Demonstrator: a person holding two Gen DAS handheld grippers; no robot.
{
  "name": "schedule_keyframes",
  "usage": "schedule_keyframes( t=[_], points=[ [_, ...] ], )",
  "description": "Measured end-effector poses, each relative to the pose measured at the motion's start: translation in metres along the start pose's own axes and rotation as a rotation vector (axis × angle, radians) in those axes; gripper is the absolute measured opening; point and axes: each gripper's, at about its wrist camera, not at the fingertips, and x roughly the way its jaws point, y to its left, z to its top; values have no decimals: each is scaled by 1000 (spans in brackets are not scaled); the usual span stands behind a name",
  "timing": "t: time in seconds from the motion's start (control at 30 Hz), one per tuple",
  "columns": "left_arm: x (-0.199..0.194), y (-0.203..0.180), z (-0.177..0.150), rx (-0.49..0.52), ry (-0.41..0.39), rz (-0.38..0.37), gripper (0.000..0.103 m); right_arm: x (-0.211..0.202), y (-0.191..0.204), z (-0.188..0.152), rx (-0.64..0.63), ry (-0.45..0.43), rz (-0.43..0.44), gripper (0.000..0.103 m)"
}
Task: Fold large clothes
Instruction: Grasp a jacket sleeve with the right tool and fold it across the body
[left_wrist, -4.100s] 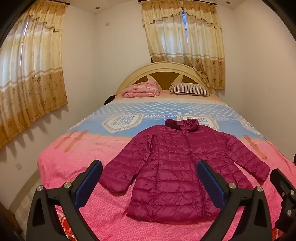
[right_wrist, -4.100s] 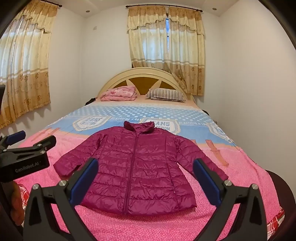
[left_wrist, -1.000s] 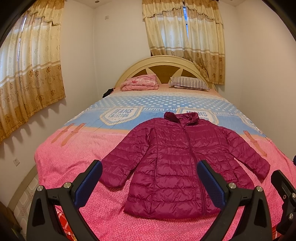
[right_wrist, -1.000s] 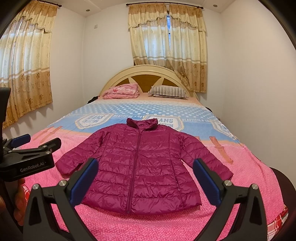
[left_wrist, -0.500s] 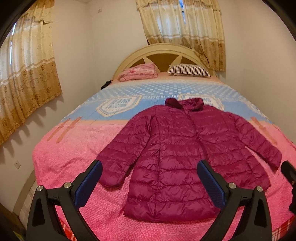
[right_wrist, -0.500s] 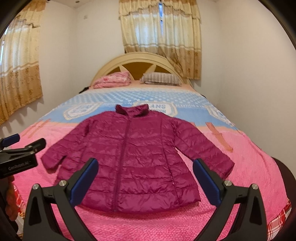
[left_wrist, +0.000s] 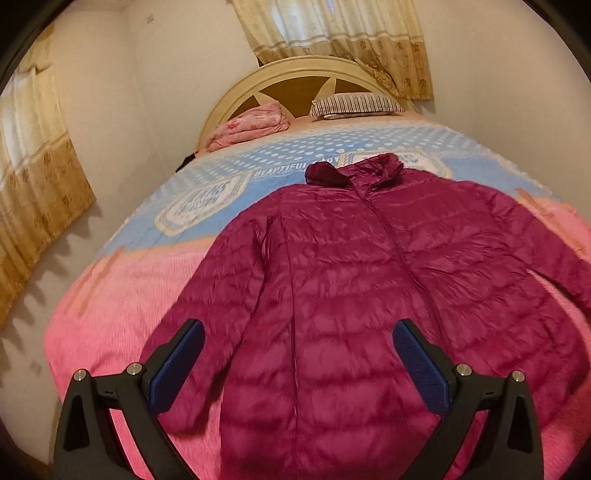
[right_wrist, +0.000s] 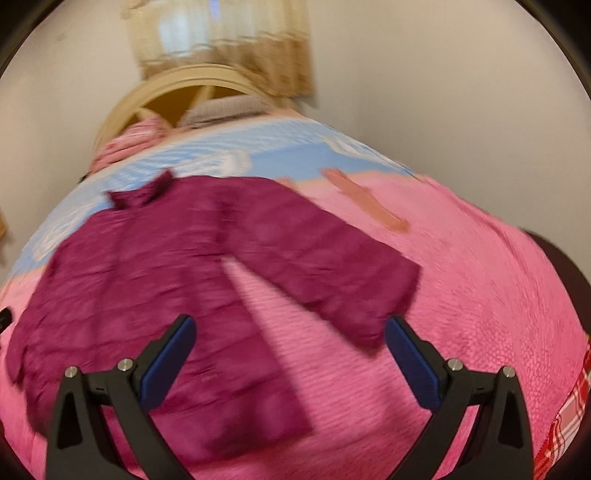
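Closing in on the flat jacket (left_wrist: 362, 295) on the bed (left_wrist: 122, 295), the left claw (left_wrist: 297, 354) and right claw (right_wrist: 288, 347) have been lowered, both wide open and empty; the sleeves (right_wrist: 332, 269) look next.

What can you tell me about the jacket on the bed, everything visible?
The jacket is a magenta quilted puffer, shiny like nylon, with a stand collar and a centre zip that looks closed. It lies flat, front up and unfolded, collar toward the headboard, both sleeves angled out and down, across the pink and blue bedspread. Only the bedspread touches it; the left gripper and right gripper are open and hold nothing.
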Motion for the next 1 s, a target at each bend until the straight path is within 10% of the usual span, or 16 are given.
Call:
schedule_keyframes(
  t=[0.23, 0.53, 0.67, 1.0],
  points=[
    [77, 2, 26, -20, 39, 53, 102, 55, -58, 16, 145, 96, -92, 103],
    [158, 21, 47, -78, 157, 128, 102, 97, -65, 14, 137, 180, -32, 61],
    [172, 39, 50, -108, 174, 154, 102, 99, -69, 22, 125, 162, 13, 24],
    [179, 80, 65, -140, 150, 217, 102, 103, -35, 65, 11, 83, -6, 18]
  ],
)
